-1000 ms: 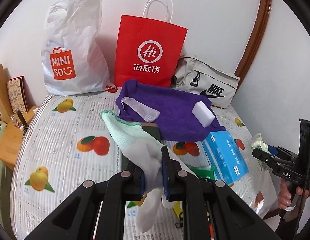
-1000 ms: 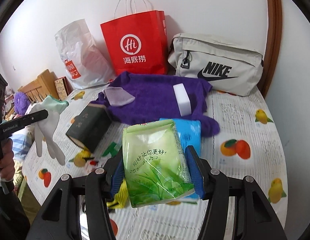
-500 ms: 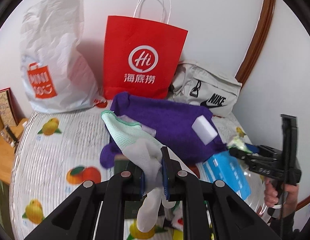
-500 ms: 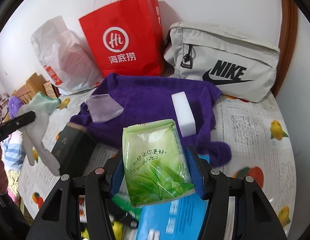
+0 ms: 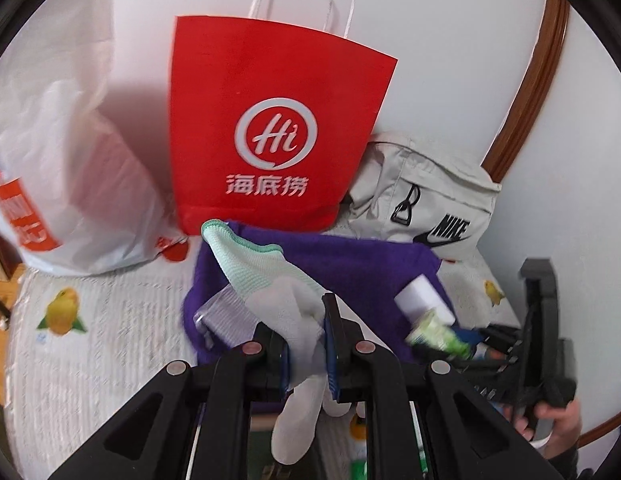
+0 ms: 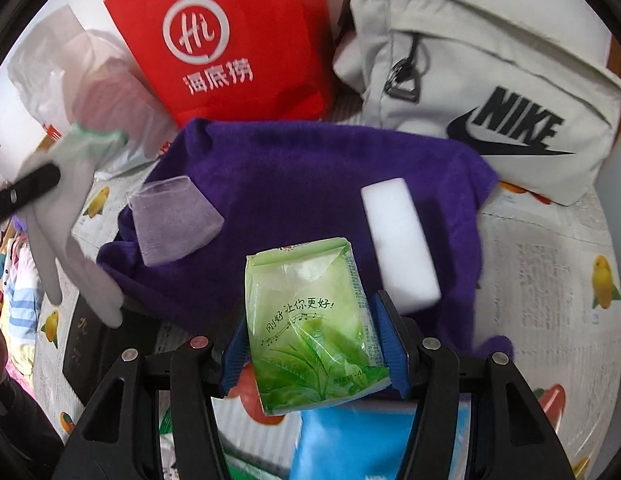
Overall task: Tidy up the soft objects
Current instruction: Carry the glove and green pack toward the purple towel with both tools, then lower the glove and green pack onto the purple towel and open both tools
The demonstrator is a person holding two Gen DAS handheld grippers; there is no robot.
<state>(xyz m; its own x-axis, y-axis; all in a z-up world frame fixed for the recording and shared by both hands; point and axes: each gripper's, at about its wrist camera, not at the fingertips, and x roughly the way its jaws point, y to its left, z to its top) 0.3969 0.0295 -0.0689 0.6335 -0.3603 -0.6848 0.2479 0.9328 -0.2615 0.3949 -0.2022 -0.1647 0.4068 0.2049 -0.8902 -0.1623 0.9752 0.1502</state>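
Note:
My left gripper (image 5: pixel 306 344) is shut on a white glove with a mint cuff (image 5: pixel 266 276), held above the near edge of the purple towel (image 5: pixel 350 268). The glove also shows at the left of the right wrist view (image 6: pixel 58 216). My right gripper (image 6: pixel 314 344) is shut on a green tissue pack (image 6: pixel 310 320), held over the towel (image 6: pixel 290 172). A white sponge block (image 6: pixel 398 244) and a clear plastic pouch (image 6: pixel 170 220) lie on the towel.
A red paper bag (image 5: pixel 270 128), a white plastic bag (image 5: pixel 58 172) and a grey Nike bag (image 6: pixel 490 80) stand against the wall behind the towel. A blue pack (image 6: pixel 370 440) and a dark book (image 6: pixel 90 344) lie near the front of the fruit-print table cover (image 6: pixel 550 260).
Both grippers have moved forward toward the towel and the bags, each still holding its item. The red bag and the towel now fill more of both views.

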